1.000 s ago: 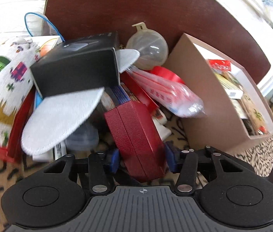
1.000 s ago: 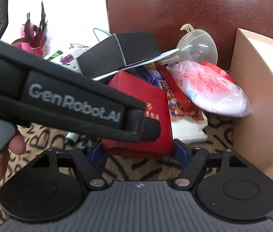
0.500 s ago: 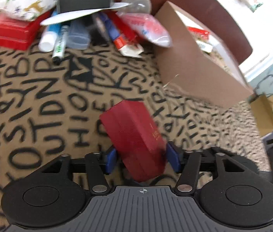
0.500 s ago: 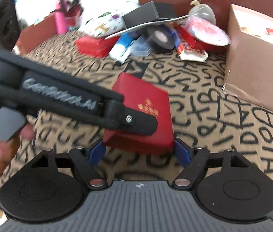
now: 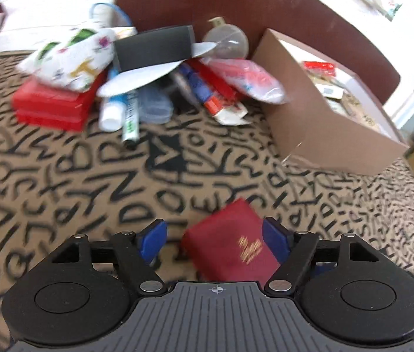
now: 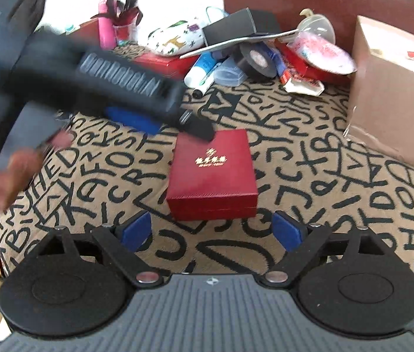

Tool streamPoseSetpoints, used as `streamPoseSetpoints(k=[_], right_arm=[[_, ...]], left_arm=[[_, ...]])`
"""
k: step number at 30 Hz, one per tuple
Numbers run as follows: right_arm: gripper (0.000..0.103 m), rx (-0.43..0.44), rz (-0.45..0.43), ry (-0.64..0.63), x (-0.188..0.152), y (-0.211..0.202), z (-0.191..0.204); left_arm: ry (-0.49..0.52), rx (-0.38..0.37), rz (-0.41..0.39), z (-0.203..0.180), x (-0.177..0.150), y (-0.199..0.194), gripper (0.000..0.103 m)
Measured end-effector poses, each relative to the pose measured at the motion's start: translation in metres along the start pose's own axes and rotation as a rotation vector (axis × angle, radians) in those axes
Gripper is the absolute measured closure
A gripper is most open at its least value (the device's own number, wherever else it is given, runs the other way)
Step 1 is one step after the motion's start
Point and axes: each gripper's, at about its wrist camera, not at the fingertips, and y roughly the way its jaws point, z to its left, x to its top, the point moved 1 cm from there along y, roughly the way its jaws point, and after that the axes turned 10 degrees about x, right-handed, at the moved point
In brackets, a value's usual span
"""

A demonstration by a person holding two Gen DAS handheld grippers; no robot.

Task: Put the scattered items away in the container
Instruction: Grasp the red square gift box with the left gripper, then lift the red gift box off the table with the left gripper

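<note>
While both hand-held grippers [image 5: 214,239] [image 6: 211,230] spread, red box [image 6: 212,173] released, left view blurred.

I see a tan cloth [image 6: 309,173] printed with black letters covering the surface. On it lie a red gift box [image 6: 212,176], a cardboard box [image 5: 324,123] at right, flat red cases [image 5: 51,105] and a marker [image 5: 130,120] by the far pile.

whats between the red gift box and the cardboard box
Nothing: in the right wrist view only bare letter-patterned cloth runs from the red gift box to the cardboard box. The left wrist view shows the same.
</note>
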Motion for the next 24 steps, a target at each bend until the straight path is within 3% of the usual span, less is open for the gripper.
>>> streamPoseSetpoints(k=[4,7,8,11,14,16,20,24], right_arm=[[0.012,-0.009,0.011,0.008,0.002,0.008,-0.004],[0.015,-0.039,0.016,0.024,0.002,0.009,-0.015],[0.015,-0.035,0.016,0.037,0.000,0.007,-0.019],[0.015,-0.057,0.010,0.065,-0.008,-0.002,-0.033],[0.015,-0.092,-0.008,0.099,-0.015,-0.013,-0.048],[0.016,-0.070,-0.009,0.087,-0.015,-0.016,-0.048],[0.016,-0.014,-0.015,0.005,-0.008,-0.011,-0.029],[0.022,0.012,-0.007,-0.026,0.001,0.004,-0.019]], left_arm=[[0.036,-0.044,0.058,-0.008,0.012,0.023,0.022],[0.092,-0.030,0.074,-0.014,0.007,0.030,0.034],[0.116,-0.033,0.062,-0.014,0.004,0.027,0.045],[0.142,-0.042,0.071,-0.009,-0.007,0.013,0.052],[0.170,-0.071,0.099,-0.009,-0.022,0.001,0.051],[0.160,-0.078,0.098,-0.008,-0.025,-0.001,0.038],[0.113,-0.055,0.095,-0.005,-0.018,0.006,0.028],[0.119,-0.085,0.109,-0.010,-0.014,0.013,0.029]])
